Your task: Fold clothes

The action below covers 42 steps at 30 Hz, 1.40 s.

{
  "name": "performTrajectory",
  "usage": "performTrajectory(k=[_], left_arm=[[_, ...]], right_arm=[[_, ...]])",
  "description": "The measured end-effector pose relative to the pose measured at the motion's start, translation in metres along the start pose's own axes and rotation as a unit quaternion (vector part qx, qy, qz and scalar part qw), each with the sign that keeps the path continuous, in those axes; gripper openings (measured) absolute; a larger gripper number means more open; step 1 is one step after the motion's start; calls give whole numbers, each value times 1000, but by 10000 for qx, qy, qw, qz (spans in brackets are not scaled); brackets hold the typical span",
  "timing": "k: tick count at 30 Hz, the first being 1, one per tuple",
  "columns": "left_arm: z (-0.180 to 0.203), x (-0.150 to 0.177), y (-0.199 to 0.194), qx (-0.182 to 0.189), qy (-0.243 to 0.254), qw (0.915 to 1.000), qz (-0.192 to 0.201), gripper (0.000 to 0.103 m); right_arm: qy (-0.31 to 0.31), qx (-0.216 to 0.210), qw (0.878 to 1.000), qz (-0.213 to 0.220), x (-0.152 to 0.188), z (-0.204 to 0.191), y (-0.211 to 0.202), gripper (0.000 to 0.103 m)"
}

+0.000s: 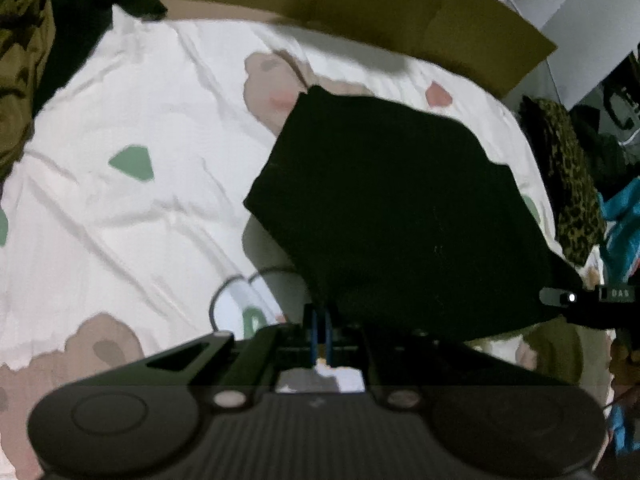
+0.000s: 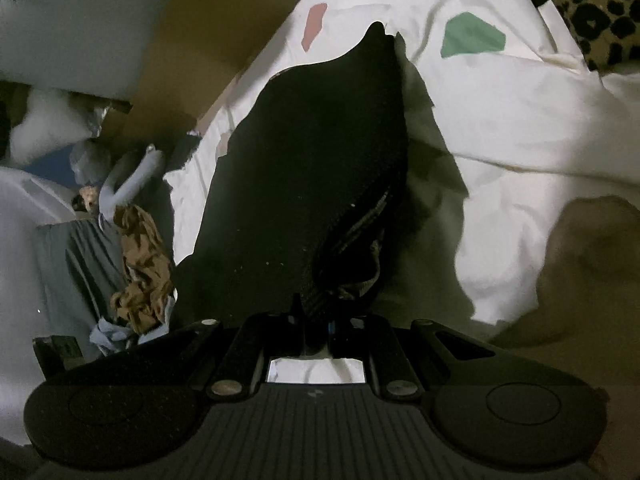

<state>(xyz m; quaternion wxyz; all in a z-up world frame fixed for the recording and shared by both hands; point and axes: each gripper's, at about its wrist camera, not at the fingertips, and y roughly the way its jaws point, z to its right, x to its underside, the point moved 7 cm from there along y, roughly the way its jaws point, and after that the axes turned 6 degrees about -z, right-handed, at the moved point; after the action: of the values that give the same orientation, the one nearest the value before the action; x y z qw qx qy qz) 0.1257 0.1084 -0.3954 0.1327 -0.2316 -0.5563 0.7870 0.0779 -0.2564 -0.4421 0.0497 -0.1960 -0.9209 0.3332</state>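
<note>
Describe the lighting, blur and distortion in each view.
Left wrist view: dim, soft overall blur, fisheye bending the cardboard box; black garment shows no texture.
Right wrist view: brighter, patchy light on the white sheet; garment casts a hard shadow to its right; corners vignetted black.

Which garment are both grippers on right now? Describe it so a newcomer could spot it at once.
Start at the white bedsheet with green and pink patches, below the cardboard box. Lifted above its middle hangs the black garment, pinched by the left gripper and the right gripper. It is plain black, unlike the leopard-print fabric at the bed's edge.
</note>
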Motion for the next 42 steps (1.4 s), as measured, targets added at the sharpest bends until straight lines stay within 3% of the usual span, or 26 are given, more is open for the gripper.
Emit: performTrajectory(k=[12,22,28,42], left_arm=[[33,23,23,741,248,9942,-740,4],[71,32,32,1318,1036,9799,-1085,4],[86,37,28,1387,1417,9738,-1112,5],[89,42,24,1506,1484,9696,-1233,5]], right_arm=[[-19,364,9983,458,-33,9,-30,7],[27,538,9941,941,-58,15,-51,7],[18,540,9908,1244,-74,15,-63,6],[-337,787,9848,1512,-125,12,-67,6]])
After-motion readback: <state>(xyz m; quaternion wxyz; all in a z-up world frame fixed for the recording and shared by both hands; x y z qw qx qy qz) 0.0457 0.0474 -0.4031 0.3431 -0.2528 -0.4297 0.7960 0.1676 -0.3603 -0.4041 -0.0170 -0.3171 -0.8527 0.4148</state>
